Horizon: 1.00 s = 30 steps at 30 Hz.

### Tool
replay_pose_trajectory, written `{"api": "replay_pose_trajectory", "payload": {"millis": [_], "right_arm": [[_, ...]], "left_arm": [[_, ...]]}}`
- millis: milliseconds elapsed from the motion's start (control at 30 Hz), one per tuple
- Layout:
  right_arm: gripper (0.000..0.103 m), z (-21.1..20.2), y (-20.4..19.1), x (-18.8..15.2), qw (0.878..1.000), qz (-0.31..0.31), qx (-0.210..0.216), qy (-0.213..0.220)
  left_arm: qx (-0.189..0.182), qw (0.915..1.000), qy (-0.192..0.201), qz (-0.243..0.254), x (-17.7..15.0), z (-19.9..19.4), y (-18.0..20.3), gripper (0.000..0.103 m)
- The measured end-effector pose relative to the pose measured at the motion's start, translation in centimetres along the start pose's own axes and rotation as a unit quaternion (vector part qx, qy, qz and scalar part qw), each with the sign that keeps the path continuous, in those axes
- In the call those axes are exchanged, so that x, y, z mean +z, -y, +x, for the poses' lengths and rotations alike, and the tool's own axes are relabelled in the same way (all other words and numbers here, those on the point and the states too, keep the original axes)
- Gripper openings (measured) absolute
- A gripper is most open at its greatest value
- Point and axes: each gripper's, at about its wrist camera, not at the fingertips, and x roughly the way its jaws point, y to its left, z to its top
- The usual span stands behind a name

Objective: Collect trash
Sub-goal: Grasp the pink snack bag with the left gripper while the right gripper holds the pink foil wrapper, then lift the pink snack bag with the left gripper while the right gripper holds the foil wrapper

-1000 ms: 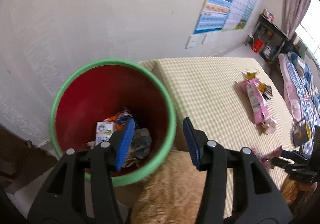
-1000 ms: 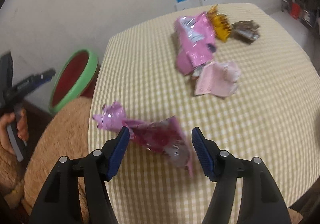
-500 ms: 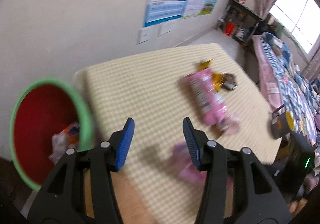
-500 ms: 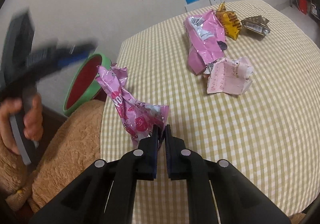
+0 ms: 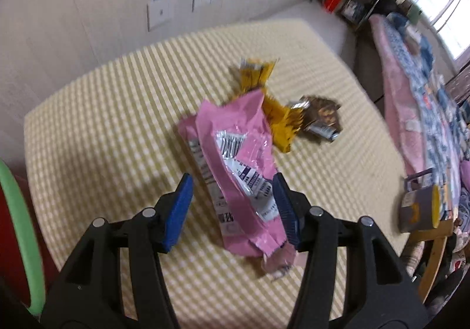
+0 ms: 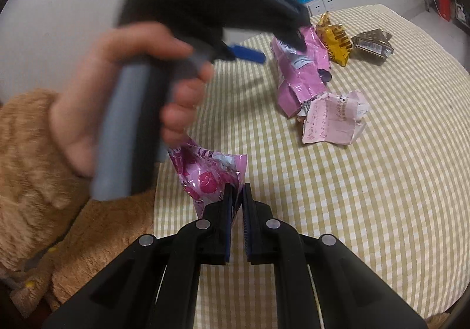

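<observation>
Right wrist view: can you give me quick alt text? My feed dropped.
The right gripper is shut on a crumpled pink candy wrapper above the near edge of the checked table. The left gripper, blurred in a hand, crosses the upper left. Farther back lie a pink bag, pale pink paper, and yellow and brown wrappers.

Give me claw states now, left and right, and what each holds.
Left claw: open, empty, fingers either side of the long pink wrapper on the table.
Right claw: shut on the crumpled pink candy wrapper.
</observation>
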Motion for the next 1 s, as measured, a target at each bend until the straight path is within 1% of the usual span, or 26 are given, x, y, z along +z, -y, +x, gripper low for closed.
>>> {"api": "replay_pose_trajectory", "payload": {"millis": [67, 133, 200, 267, 333, 400, 567, 700, 767, 900, 1000], "right_arm": [[0.007, -0.3, 0.4, -0.1, 1.0, 0.007, 0.008, 0.002], [0.007, -0.5, 0.7, -0.1, 1.0, 0.014, 0.017, 0.003], [0.007, -0.7, 0.9, -0.1, 1.0, 0.019, 0.025, 0.002], [0.007, -1.0, 1.2, -0.1, 0.999, 0.023, 0.031, 0.002], [0.007, -0.9, 1.6, 0.2, 0.999, 0.027, 0.036, 0.001], [0.007, -0.7, 2.0, 0.7, 0.999, 0.031, 0.04, 0.0], [0.007, -0.3, 2.5, 1.0, 0.998, 0.038, 0.045, -0.006], [0.007, 0.3, 2.4, 1.1, 0.998, 0.041, 0.044, -0.009], [0.007, 1.5, 2.6, 1.8, 0.998, 0.044, 0.043, -0.01], [0.007, 1.8, 3.2, 1.9, 0.998, 0.053, 0.044, -0.011], [0.007, 1.9, 3.8, 1.9, 0.997, 0.056, 0.046, -0.012]], "left_arm": [[0.001, 0.9999, -0.015, -0.002, -0.1, 0.9, 0.1, 0.053], [0.002, 0.9998, -0.021, 0.002, -0.3, 1.5, 0.3, 0.053], [-0.003, 0.9998, -0.02, 0.007, -0.4, 1.6, 0.5, 0.044], [-0.003, 0.9998, -0.016, 0.008, -0.4, 1.4, 0.5, 0.043], [-0.005, 0.9999, -0.005, 0.009, -0.7, 0.9, 0.3, 0.04], [-0.007, 0.9999, 0.006, 0.009, -1.0, 0.2, 0.3, 0.039], [-0.012, 0.9981, 0.057, 0.019, -1.1, -3.0, 0.2, 0.039], [-0.021, 0.9954, 0.092, 0.016, -1.0, -5.6, -0.2, 0.039], [-0.022, 0.9944, 0.103, 0.014, -1.0, -6.6, -0.3, 0.039], [-0.022, 0.9923, 0.122, 0.012, -1.9, -9.0, -1.4, 0.039], [-0.022, 0.9916, 0.127, 0.005, -2.9, -10.1, -2.3, 0.039]]}}
